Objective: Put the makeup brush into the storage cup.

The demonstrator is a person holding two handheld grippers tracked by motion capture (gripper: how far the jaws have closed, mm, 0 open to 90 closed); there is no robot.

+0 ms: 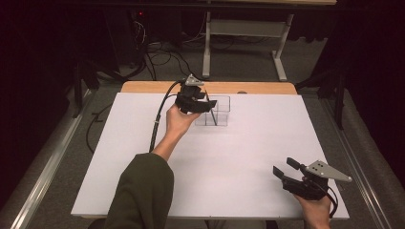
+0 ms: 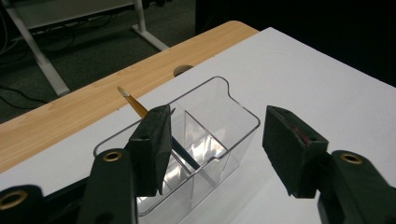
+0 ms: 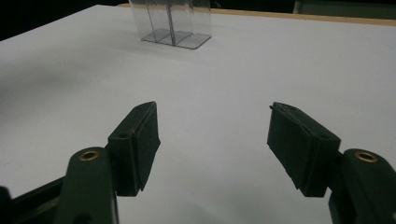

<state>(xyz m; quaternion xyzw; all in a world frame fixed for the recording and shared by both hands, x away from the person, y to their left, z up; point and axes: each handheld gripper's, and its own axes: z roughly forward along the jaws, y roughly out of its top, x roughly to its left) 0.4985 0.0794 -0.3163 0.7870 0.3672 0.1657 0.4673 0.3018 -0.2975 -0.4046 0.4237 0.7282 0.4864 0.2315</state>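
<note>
High view: left gripper (image 1: 206,101) sits over the near-left corner of the clear divided bin (image 1: 218,111) at the far middle of the white table (image 1: 248,157). A pencil (image 1: 210,110) stands in the bin, leaning, top end up by the gripper, lower end down inside against a divider. Right gripper (image 1: 282,167) rests at the near right of the table, well apart from the bin, jaws pointing left and away from the person.

Left gripper view: left gripper (image 2: 212,140) jaws are apart, nothing pressed between the pads. Bin (image 2: 243,116) lies right below and between them, dividers visible inside. Pencil (image 2: 134,105) is yellow with a pale tip, tilted, upper end sticking out over the bin's far-left rim; its shaft passes behind the left jaw, just beside it. Can't tell if it touches the pad. Not gripped either way: the other jaw is well clear of it. Bare wooden table edge (image 2: 70,112) runs behind the bin.

Right gripper view: right gripper (image 3: 212,135) jaws are wide apart, empty, bare white table (image 3: 224,79) between them. Bin (image 3: 173,23) is far off at the top, thin dark line of the pencil (image 3: 171,21) inside it.
</note>
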